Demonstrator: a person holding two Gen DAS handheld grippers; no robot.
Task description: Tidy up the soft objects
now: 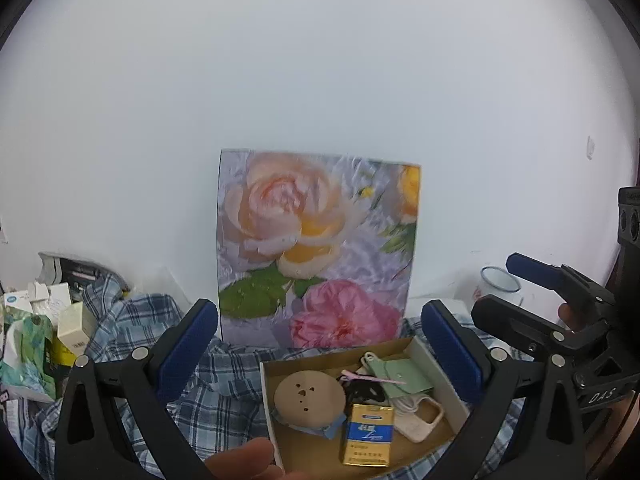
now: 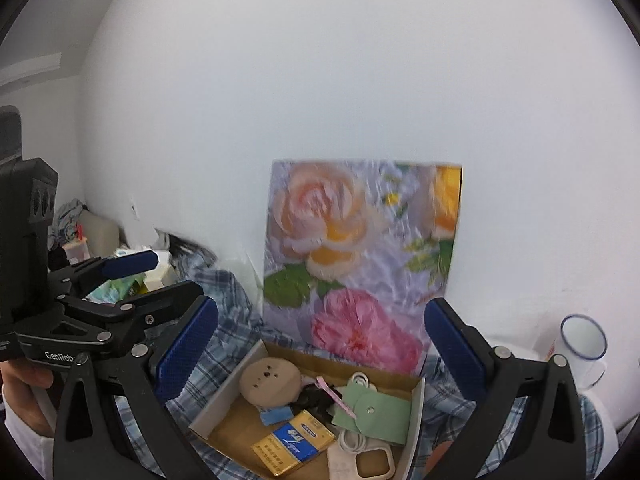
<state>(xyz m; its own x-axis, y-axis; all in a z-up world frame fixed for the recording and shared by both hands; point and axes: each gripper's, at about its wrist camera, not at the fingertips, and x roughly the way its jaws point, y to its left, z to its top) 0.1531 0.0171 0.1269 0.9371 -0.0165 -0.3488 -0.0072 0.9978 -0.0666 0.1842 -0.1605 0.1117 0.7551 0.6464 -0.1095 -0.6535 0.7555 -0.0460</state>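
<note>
A blue plaid shirt (image 1: 216,380) lies crumpled on the surface under a shallow cardboard box (image 1: 280,364); it also shows in the right wrist view (image 2: 228,312). The box (image 2: 224,400) holds a round beige puff (image 1: 309,397), a green pouch (image 2: 374,412), a yellow and blue pack (image 1: 368,434), a phone case and a pink clip. My left gripper (image 1: 320,340) is open and empty above the box. My right gripper (image 2: 320,344) is open and empty over the box too, and appears at the right of the left wrist view (image 1: 520,288).
A flower-print board (image 1: 316,248) leans on the white wall behind the box. Small cartons and a tissue pack (image 1: 36,340) crowd the left. A white enamel mug (image 2: 582,344) stands at the right. A thumb (image 1: 244,460) shows at the bottom.
</note>
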